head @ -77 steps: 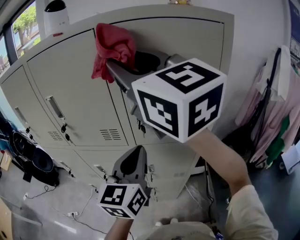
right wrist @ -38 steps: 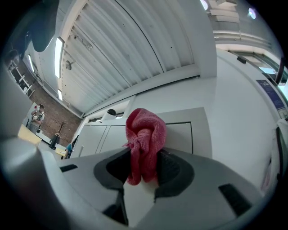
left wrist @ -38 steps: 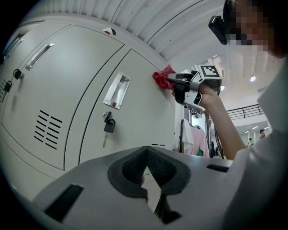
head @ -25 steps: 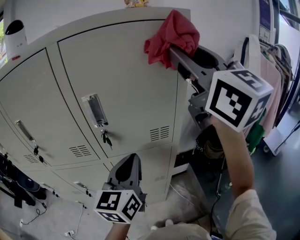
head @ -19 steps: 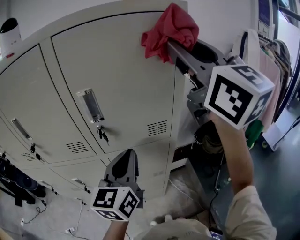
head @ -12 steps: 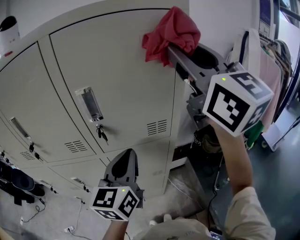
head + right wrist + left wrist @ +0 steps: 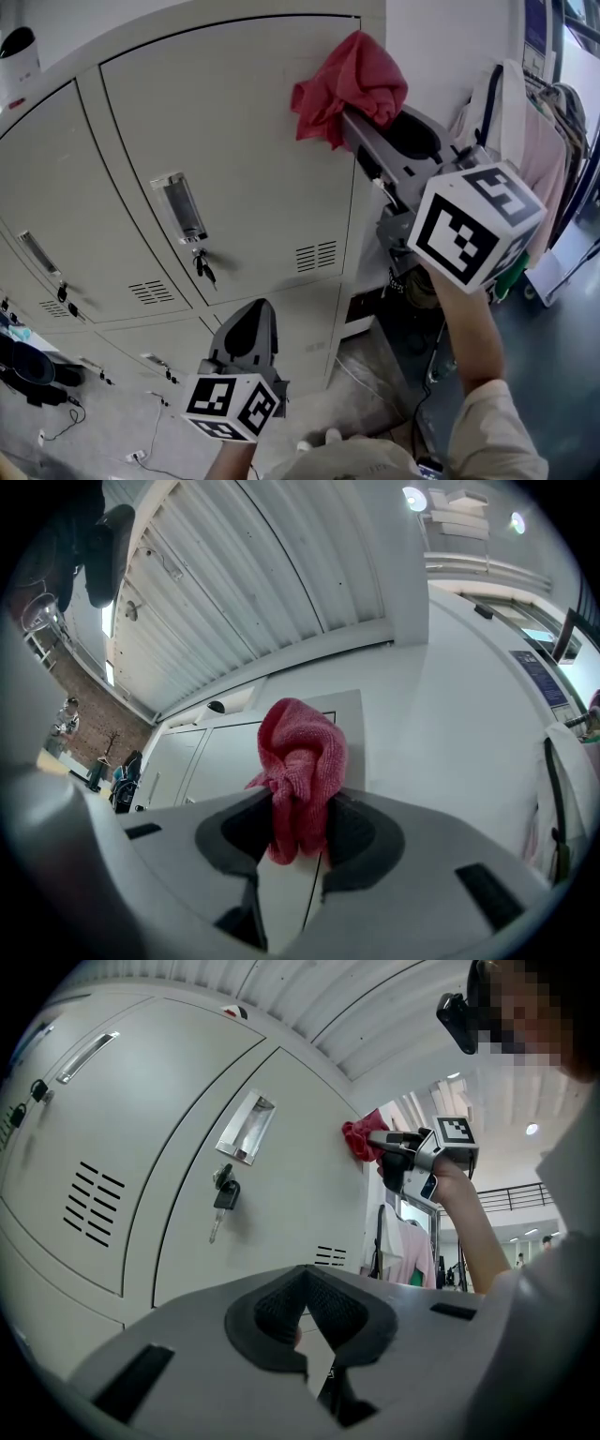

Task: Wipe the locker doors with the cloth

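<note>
Right claw (image 7: pixel 298 834): clenched on the red cloth (image 7: pixel 349 82), with a bunched fold of it pinched between the two pads and the rest bulging out past the tips.
Cloth position: high up, at the top right corner of the upper locker door (image 7: pixel 234 131), against the pale metal near the door's edge.
Left claw (image 7: pixel 305 1309): closed, pads meeting at the tips with nothing between them; held low, below the right one and apart from the cloth, pointing at the lower doors.
Door details: a recessed handle (image 7: pixel 182 206) sits on the left half of the upper door, a key (image 7: pixel 202 266) hangs in the lock just under it, and vent slots (image 7: pixel 316 255) are near the bottom right.
Right arm (image 7: pixel 461 328): raised, bare forearm reaching up to the marker cube.
Right of the lockers: white wall, then clothes (image 7: pixel 536 141) hanging on a rack.
</note>
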Action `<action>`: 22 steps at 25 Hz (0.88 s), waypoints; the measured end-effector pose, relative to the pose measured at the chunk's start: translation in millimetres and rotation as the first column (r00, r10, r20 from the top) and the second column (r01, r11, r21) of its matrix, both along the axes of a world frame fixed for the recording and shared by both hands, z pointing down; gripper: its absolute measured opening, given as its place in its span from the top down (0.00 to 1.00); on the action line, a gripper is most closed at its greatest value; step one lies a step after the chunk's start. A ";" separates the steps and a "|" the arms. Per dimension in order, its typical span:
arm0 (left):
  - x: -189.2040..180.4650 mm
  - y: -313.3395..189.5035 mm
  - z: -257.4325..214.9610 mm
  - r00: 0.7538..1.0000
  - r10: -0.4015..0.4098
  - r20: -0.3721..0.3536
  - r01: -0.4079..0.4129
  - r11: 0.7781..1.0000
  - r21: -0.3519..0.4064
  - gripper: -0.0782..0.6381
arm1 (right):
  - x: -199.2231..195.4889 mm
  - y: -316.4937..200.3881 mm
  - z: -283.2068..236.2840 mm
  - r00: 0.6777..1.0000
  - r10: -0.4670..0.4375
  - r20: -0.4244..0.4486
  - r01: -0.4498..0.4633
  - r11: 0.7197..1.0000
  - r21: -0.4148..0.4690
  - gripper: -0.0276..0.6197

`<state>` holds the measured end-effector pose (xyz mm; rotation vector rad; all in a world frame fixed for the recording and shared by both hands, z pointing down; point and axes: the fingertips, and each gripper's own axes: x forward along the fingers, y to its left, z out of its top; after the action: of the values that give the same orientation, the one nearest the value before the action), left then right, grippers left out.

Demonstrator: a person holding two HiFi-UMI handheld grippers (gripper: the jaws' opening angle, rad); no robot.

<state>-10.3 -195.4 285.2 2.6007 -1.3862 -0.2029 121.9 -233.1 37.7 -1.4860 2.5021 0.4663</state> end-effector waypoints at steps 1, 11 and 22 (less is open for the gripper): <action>0.0 -0.5 0.5 1.000 0.000 0.000 0.000 1.000 0.000 0.88 | -0.4 -0.1 1.5 1.000 -0.001 -0.001 0.001 1.000 -0.001 0.74; -2.0 -3.2 2.2 1.000 -0.002 -0.001 0.002 1.000 -0.001 0.88 | -3.2 -1.6 19.4 1.000 0.015 -0.016 -0.015 1.000 -0.010 0.74; -14.9 -4.0 3.6 1.000 -0.022 -0.016 0.022 1.000 -0.010 0.88 | -18.3 -1.4 22.1 0.999 0.032 -0.034 -0.032 0.999 0.007 0.75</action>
<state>-25.1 -199.4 288.8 2.5712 -1.4075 -0.2201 103.5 -234.5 59.8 -1.5299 2.5031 0.5090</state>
